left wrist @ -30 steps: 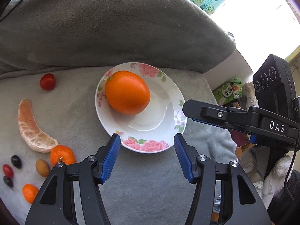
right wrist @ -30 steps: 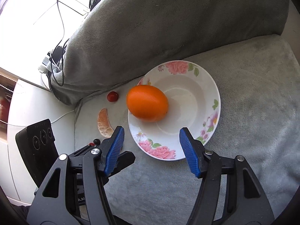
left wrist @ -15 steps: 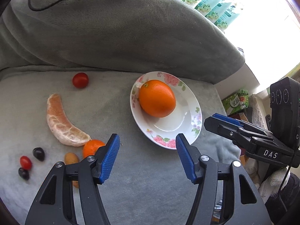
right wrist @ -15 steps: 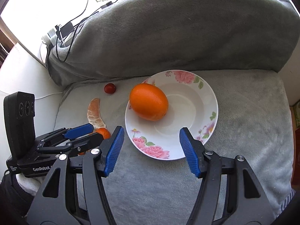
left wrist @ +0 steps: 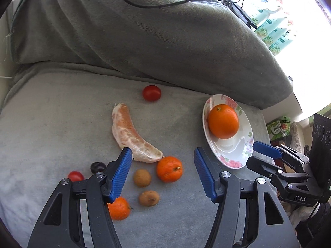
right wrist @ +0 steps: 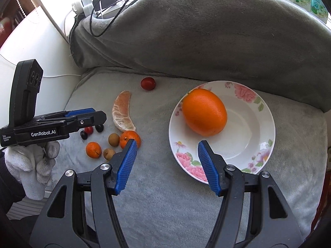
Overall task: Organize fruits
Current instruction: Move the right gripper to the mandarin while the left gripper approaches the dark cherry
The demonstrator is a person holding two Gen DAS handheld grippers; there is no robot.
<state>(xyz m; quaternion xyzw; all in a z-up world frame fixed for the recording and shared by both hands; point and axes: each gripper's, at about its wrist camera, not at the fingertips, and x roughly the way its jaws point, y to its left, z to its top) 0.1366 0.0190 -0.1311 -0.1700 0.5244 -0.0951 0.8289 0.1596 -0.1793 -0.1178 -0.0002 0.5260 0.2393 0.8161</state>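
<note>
both claws hang released and empty: the left claw [left wrist: 163, 173] above small fruits [left wrist: 169, 168] near the cushion's [right wrist: 165, 196] left edge, the right claw [right wrist: 167, 164] by the plate [right wrist: 262, 128] holding an orange [right wrist: 204, 112].

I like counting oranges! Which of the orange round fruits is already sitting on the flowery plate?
The big orange. It alone rests on the flowery plate. The two small mandarins lie on the grey blanket instead.

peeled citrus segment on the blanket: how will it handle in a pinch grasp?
The peeled segment looks soft and membrane-thin, so it would probably squash or tear under firm pinching. Its long curved shape may sag if held at one end. Flat-lying, it seems unlikely to roll.
</note>
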